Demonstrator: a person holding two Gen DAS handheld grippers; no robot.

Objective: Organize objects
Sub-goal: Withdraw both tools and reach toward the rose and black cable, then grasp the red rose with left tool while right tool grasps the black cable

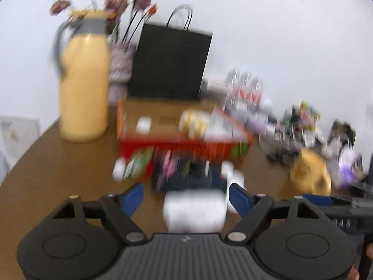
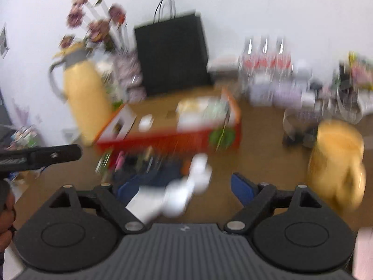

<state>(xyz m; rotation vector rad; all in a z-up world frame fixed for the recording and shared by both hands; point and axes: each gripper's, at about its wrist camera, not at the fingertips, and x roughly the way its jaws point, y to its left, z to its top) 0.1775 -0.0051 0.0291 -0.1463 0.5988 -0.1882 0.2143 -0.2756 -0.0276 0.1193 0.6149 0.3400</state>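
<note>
My left tool stands wide open with the white box centred low between its fingers, ungripped.

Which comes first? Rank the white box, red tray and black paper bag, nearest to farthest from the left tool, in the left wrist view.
1. White box: between the open left tool fingers.
2. Red tray: mid-table, beyond.
3. Black paper bag: against the back wall.
</note>
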